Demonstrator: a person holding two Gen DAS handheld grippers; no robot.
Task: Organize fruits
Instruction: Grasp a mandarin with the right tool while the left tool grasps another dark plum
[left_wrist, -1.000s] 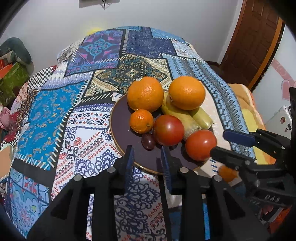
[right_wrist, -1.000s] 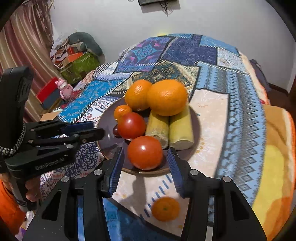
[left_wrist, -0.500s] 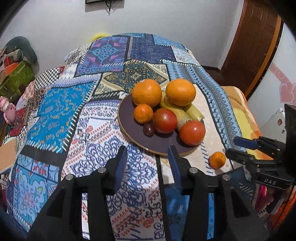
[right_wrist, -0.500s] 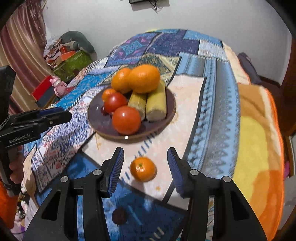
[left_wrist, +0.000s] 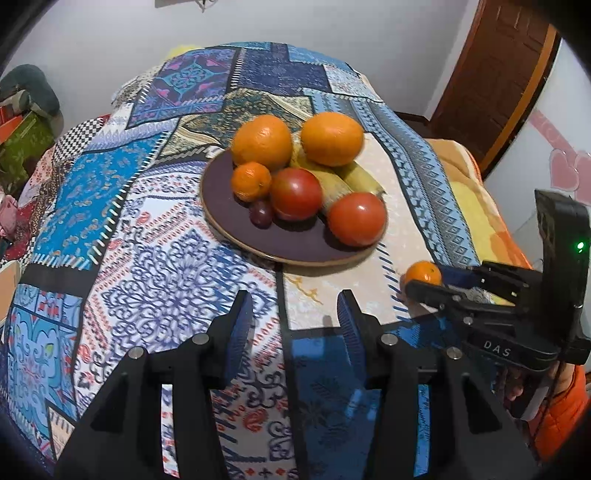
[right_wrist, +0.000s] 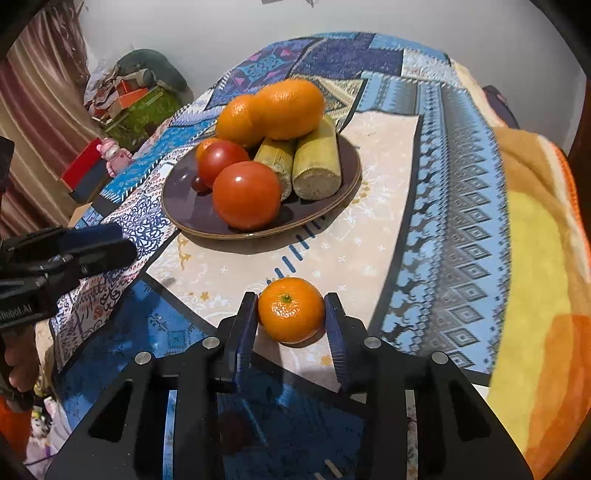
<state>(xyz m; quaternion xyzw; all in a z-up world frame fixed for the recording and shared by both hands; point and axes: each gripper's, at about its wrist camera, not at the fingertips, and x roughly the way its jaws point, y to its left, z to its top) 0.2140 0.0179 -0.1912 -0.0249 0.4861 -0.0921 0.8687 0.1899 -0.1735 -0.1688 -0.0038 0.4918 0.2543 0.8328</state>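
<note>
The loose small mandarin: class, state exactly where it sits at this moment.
In the right wrist view, the small mandarin lies on the patterned cloth, just in front of the plate near the table's edge, gripped between the right claw's two pads.

The right tool (right_wrist: 291, 321) angles downward, its blue-padded fingers (right_wrist: 246, 332) pressed against either side of a small mandarin (right_wrist: 291, 309). The left tool (left_wrist: 291, 325) also tilts downward, fingers parted with nothing between them, jaws apart.
</note>
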